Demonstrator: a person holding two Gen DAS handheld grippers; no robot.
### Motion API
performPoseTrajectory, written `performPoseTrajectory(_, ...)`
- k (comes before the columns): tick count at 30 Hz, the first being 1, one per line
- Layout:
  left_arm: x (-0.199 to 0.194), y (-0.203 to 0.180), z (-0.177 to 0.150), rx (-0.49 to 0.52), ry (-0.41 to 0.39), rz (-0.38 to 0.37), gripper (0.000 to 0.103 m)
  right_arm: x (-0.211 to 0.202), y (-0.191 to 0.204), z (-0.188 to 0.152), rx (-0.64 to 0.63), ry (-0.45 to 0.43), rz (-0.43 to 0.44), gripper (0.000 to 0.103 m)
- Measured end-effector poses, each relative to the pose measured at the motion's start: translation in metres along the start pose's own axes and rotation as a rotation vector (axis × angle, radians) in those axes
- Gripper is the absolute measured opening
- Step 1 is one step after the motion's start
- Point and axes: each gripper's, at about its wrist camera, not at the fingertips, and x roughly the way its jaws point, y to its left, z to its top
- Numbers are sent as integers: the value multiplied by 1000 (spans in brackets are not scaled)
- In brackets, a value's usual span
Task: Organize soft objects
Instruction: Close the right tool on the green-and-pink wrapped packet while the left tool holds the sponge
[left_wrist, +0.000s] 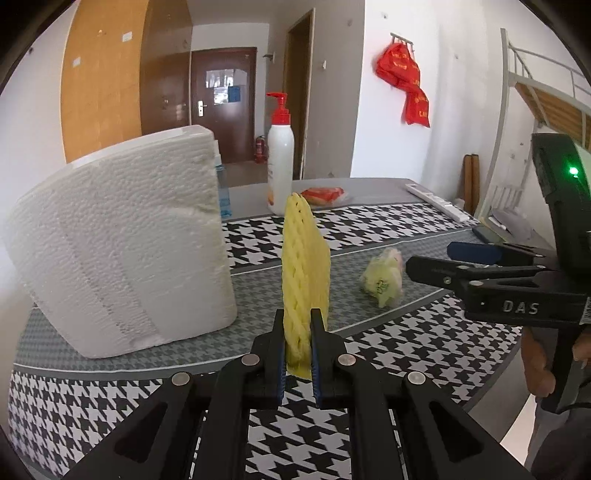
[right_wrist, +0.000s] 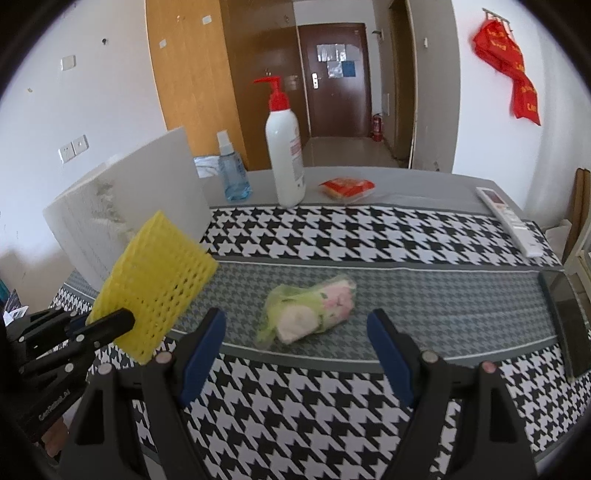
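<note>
My left gripper (left_wrist: 298, 325) is shut on a yellow foam net sleeve (left_wrist: 304, 273) and holds it upright above the houndstooth cloth; it also shows in the right wrist view (right_wrist: 155, 288), beside the white foam box (right_wrist: 129, 214). My right gripper (right_wrist: 295, 325) is open and empty, its blue pads either side of a green plastic bag with a white and pink soft item (right_wrist: 310, 314) lying on the cloth just ahead. That bag (left_wrist: 382, 282) and the right gripper (left_wrist: 428, 262) show in the left wrist view too.
A white foam box (left_wrist: 122, 243) stands at the left. A white pump bottle (right_wrist: 284, 151), a blue spray bottle (right_wrist: 232, 170) and a red packet (right_wrist: 347, 186) stand at the table's far edge. A remote (right_wrist: 509, 218) and a dark phone (right_wrist: 569, 321) lie at the right.
</note>
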Motion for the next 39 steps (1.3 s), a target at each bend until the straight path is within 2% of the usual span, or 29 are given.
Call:
performPoseTrajectory(11, 0, 4, -4, -8, 2, -3, 11, 41, 5, 6, 30, 103, -22, 82)
performPoseTrajectory(24, 2, 8, -4, -12, 8, -11, 11, 65, 0, 8, 39, 137, -45, 82)
performPoseTrajectory(25, 2, 8, -4, -11, 8, -12, 11, 64, 0, 8, 34, 135, -44, 79)
performPoseTrajectory(26, 2, 8, -4, -12, 7, -12, 11, 64, 1, 7, 32, 134, -43, 72)
performPoseTrajectory(33, 1, 8, -4, -12, 7, -14, 11, 71, 4, 4, 18, 145, -43, 47)
performPoseTrajectory(39, -3, 8, -5, -12, 4, -13, 11, 68, 4, 3, 19, 131, -37, 38)
